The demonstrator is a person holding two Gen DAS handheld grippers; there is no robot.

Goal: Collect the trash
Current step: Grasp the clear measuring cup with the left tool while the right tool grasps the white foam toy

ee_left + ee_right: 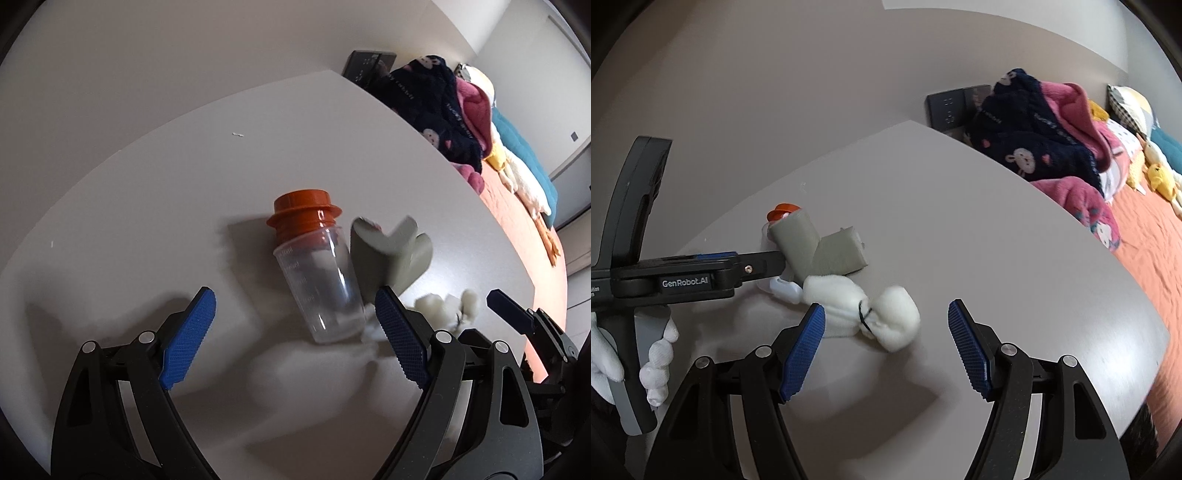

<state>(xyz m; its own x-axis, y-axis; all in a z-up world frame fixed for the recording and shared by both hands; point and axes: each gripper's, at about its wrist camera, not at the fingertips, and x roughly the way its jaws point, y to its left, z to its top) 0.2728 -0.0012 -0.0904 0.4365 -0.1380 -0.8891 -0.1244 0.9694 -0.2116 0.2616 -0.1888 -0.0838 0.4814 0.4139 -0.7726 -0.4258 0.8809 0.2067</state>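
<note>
On pale grey table (166,192) — both tools spread, empty — beside orange bedspread (1145,236), grey wall.

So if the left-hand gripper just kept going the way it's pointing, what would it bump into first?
Most likely the clear bottle with the orange cap, lying on the table ahead of the open left gripper; depth is hard to judge.

"GenRobot.AI" on the left gripper (783,258); cup markings seem unreadable.

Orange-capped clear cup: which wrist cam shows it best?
Left wrist: the orange-capped clear cup lies in full view between the left gripper's open fingers. In the right wrist view only its cap shows behind the grey foam piece.
</note>
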